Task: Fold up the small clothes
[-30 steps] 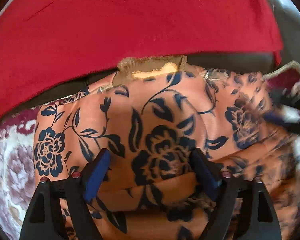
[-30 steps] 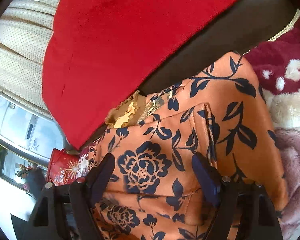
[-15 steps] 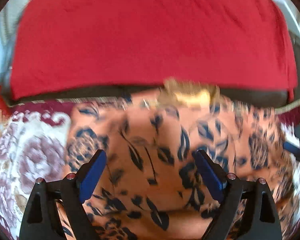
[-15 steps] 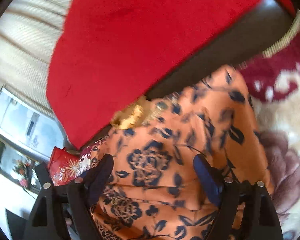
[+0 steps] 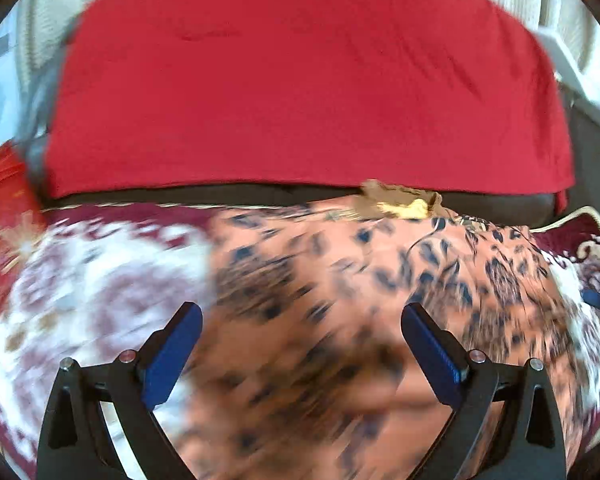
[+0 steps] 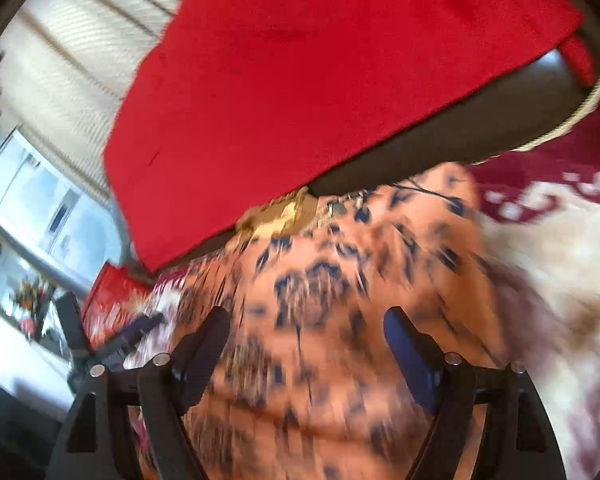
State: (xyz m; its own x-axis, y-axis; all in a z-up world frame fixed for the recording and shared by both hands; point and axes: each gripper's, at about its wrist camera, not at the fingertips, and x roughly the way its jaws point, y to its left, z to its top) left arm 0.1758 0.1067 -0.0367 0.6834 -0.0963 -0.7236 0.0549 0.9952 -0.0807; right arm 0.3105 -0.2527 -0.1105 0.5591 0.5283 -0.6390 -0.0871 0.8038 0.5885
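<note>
Both grippers have drawn back and upward from the orange floral garment since a second ago, so more of the red cloth and the patterned maroon-and-cream blanket now fills each wrist view, and the pictures are smeared with motion. Left gripper hangs above the garment's left edge with its blue pads spread wide and nothing between them; its jaws have just been opening. Right gripper hovers over the middle of the same garment, its jaws likewise parted and empty, the fabric lying below them rather than pinched. Navy flowers and leaves cover the orange cloth, which lies flat on the blanket with a gold-trimmed neckline at its far edge, just beside a dark cushion edge under the red cloth. Cream ribbed curtains show behind the red cloth in the right wrist view, and a red printed bag stands at the left, near the tip of the other gripper. Blur hides the garment's folds
</note>
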